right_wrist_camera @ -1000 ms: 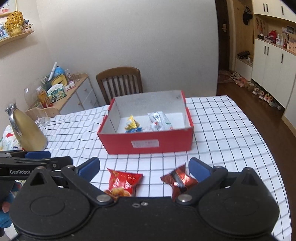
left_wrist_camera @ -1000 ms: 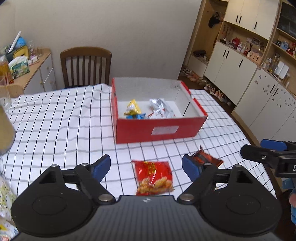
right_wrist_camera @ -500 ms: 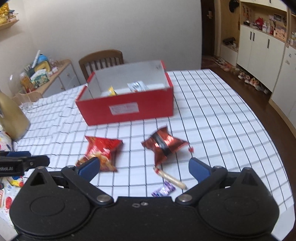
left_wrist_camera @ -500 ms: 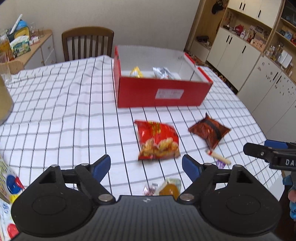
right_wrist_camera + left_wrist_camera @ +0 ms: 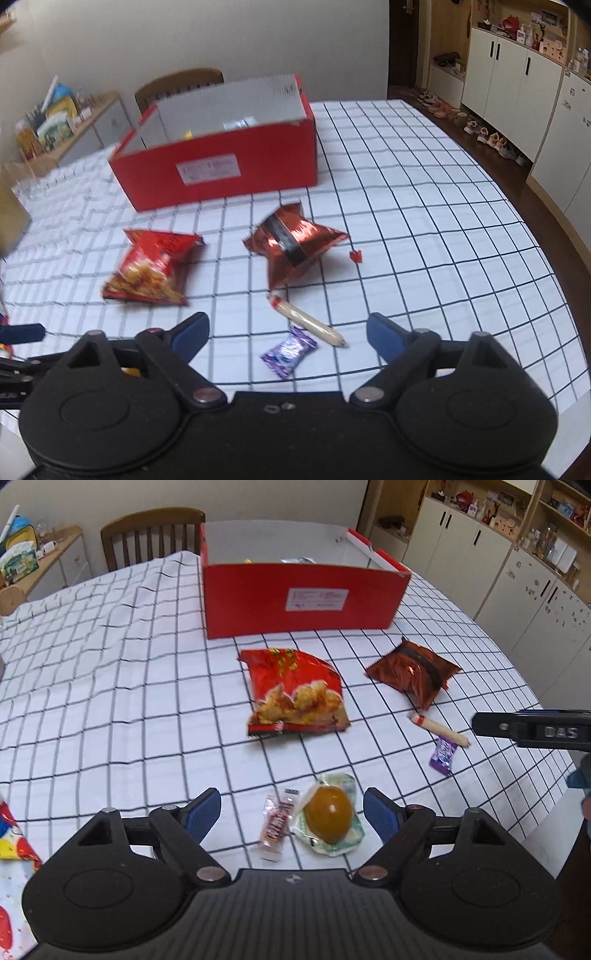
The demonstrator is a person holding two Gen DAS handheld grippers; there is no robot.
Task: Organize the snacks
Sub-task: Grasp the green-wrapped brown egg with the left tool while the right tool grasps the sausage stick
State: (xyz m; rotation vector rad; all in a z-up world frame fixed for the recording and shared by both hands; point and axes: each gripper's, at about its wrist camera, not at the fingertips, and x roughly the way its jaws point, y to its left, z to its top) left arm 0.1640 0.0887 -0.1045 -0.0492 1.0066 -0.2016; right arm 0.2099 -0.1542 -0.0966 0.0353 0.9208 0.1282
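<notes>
A red box (image 5: 303, 598) (image 5: 221, 170) with a few snacks inside stands at the back of the checked tablecloth. In front of it lie a red chip bag (image 5: 295, 690) (image 5: 151, 266) and a dark red foil bag (image 5: 413, 668) (image 5: 291, 243). Nearer lie a sausage stick (image 5: 439, 729) (image 5: 310, 323) and a purple candy (image 5: 445, 755) (image 5: 290, 350). My left gripper (image 5: 291, 808) hangs open over a packed brown egg (image 5: 328, 816) and a small candy bar (image 5: 279, 819). My right gripper (image 5: 288, 334) is above the purple candy, jaws closing but still wide, pads clear of it.
A wooden chair (image 5: 151, 535) stands behind the table, with a cluttered side cabinet (image 5: 33, 561) to its left. White cupboards (image 5: 517, 85) and shoes on the floor line the right wall. A colourful bag (image 5: 11, 834) lies at the near left table edge.
Both grippers have come down toward the table and tilted lower, so the small snacks near the front edge now sit between their fingers. The right jaws have narrowed slightly.
</notes>
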